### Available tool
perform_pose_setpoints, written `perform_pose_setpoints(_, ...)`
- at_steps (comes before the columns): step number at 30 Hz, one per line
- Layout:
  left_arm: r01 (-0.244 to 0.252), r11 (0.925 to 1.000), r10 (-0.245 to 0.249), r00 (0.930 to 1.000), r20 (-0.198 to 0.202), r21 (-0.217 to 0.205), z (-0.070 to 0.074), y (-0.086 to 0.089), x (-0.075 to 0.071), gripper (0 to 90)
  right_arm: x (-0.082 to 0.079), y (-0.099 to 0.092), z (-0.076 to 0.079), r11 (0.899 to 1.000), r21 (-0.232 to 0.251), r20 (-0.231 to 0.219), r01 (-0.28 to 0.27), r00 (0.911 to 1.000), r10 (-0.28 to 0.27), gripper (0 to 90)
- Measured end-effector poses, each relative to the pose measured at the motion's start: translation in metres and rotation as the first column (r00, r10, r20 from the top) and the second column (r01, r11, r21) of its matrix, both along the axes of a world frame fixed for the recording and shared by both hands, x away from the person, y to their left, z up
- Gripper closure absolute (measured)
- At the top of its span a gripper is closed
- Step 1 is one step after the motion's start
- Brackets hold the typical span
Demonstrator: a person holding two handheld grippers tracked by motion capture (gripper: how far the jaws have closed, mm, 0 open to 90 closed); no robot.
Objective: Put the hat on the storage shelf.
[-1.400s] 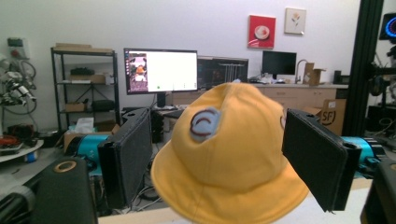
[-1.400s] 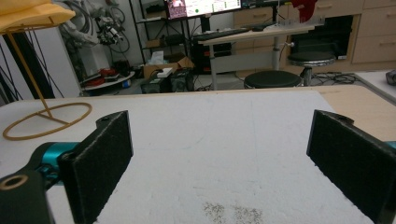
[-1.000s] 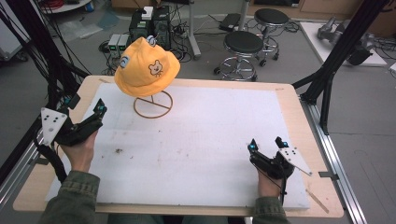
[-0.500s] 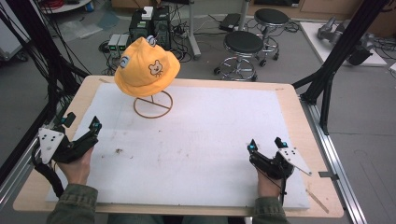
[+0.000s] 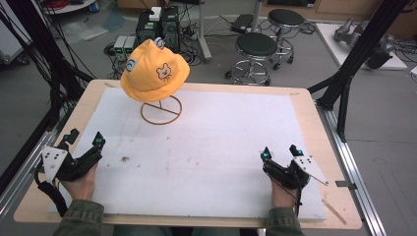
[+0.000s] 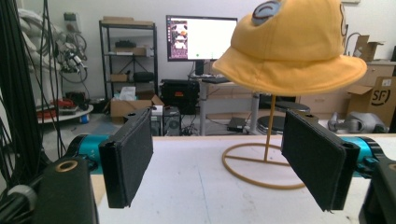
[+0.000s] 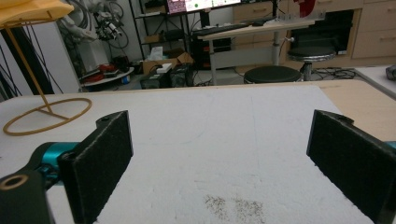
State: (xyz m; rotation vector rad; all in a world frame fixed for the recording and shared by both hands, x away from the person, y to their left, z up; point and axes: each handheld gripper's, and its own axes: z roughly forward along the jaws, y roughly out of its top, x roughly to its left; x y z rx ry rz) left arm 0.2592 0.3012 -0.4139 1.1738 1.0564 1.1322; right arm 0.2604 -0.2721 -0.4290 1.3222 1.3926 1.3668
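Since a second ago, left tongs (image 5: 84, 140) drawn back toward the near left corner of the desk (image 5: 305, 101); right tongs (image 5: 280, 152) unmoved at the near right. Both spread wide, holding nothing. Hat (image 5: 153, 71) perched on a stand (image 5: 161, 110) at far left, crown up, bear face toward the near side. "SF" read on a box (image 6: 382, 93) behind. Monitor (image 6: 201, 37) text too small. Hat's top cut off in the left gripper view.

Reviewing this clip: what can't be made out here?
- Top of the thin gold wire stand: hidden under the yellow fabric bucket hat in the high view.
- Hat crown: cut off by the top edge, left gripper view.
- Dark specks on the white foam mat: too small to identify.
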Motion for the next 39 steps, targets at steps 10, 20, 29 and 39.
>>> perform_pose_setpoints(10, -0.015, 0.9999, 0.016, 0.9980, -0.062, 0.003, -0.013, 0.000, -0.004, 25.1, -0.001, -0.001, 0.000, 1.000, 0.000, 0.005, 0.003, 1.0000, -0.003, 5.8)
perform_pose_setpoints(20, -0.039, 0.9991, 0.037, 0.9936, -0.106, -0.017, -0.019, 0.008, -0.007, 25.0, 0.002, -0.001, -0.001, 1.000, 0.017, -0.009, -0.018, 0.9998, 0.019, 5.8)
perform_pose_setpoints(29, -0.030, 0.9992, 0.027, 0.9930, -0.115, -0.027, -0.019, 0.009, -0.007, 25.2, 0.004, -0.002, -0.002, 1.000, 0.019, -0.018, -0.018, 0.9997, 0.018, 5.8)
perform_pose_setpoints(39, -0.022, 0.9990, 0.017, 0.9930, -0.117, -0.039, -0.020, 0.008, -0.006, 25.4, 0.005, -0.002, -0.002, 0.999, 0.024, -0.033, -0.022, 0.9992, 0.023, 5.8)
